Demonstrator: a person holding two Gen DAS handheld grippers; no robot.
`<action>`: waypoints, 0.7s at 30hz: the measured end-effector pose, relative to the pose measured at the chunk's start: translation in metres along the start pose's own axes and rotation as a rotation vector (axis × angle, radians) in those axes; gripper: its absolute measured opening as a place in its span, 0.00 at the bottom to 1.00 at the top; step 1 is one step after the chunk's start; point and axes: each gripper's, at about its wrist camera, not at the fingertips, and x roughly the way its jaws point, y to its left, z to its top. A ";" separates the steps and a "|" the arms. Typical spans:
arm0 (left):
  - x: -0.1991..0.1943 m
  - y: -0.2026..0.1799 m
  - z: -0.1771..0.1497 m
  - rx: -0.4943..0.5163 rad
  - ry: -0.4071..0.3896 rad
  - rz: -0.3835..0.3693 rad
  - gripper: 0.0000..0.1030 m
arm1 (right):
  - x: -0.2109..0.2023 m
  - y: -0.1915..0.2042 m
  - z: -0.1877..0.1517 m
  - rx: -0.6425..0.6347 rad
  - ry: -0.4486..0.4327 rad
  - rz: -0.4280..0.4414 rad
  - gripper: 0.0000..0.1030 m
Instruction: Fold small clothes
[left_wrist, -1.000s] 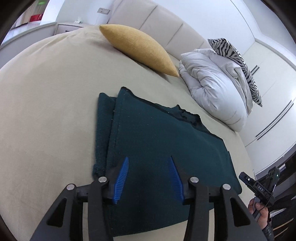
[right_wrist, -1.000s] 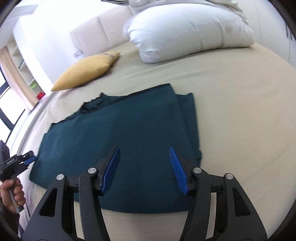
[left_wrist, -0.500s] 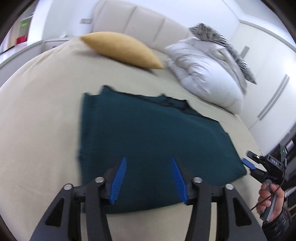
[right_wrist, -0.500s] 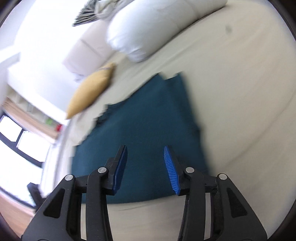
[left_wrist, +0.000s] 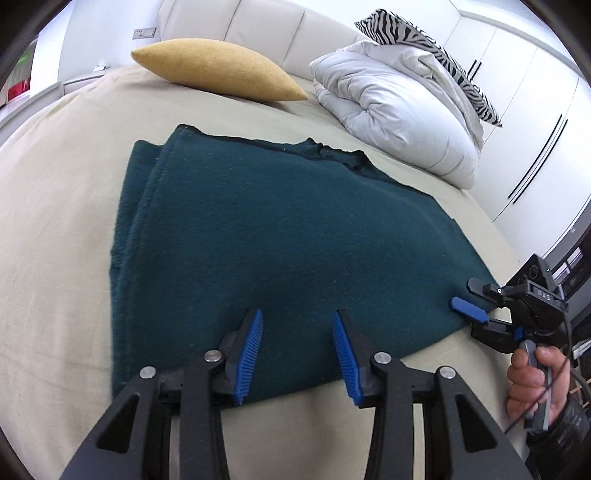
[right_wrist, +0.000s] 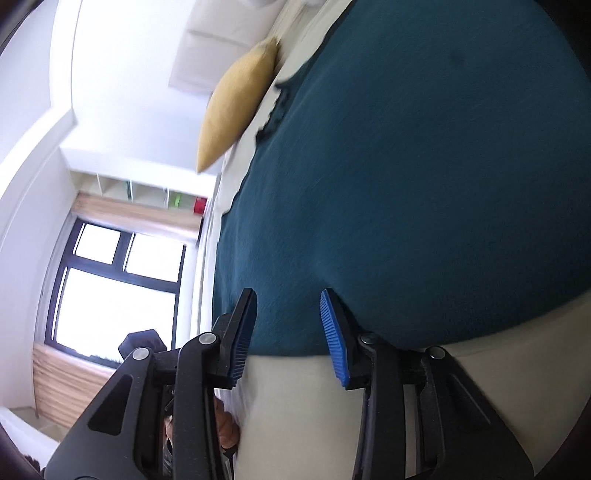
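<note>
Folded teal garment (left_wrist: 288, 236) flat on bed (left_wrist: 51, 236). Left gripper (left_wrist: 297, 350) over near edge, right gripper (right_wrist: 284, 332) at right corner; both narrowing, pads gripping nothing.

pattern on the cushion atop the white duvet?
Black-and-white zebra stripes on the cushion; clearest in the left wrist view.

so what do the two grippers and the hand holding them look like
Left gripper: black angular frame, silver pivot bolts, ribbed blue pads. Right gripper: same build; from the left wrist view it carries a black camera block with a thin black cable. The hand wears a dark sleeve.
</note>
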 end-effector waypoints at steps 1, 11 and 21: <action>-0.002 0.003 0.000 -0.009 -0.004 -0.001 0.41 | -0.007 -0.007 0.006 0.015 -0.022 0.002 0.31; -0.036 0.047 -0.016 -0.132 -0.037 -0.044 0.40 | -0.120 -0.064 0.027 0.128 -0.296 -0.018 0.31; -0.070 0.037 0.007 -0.147 -0.090 -0.065 0.56 | -0.214 -0.049 0.022 0.103 -0.457 -0.123 0.45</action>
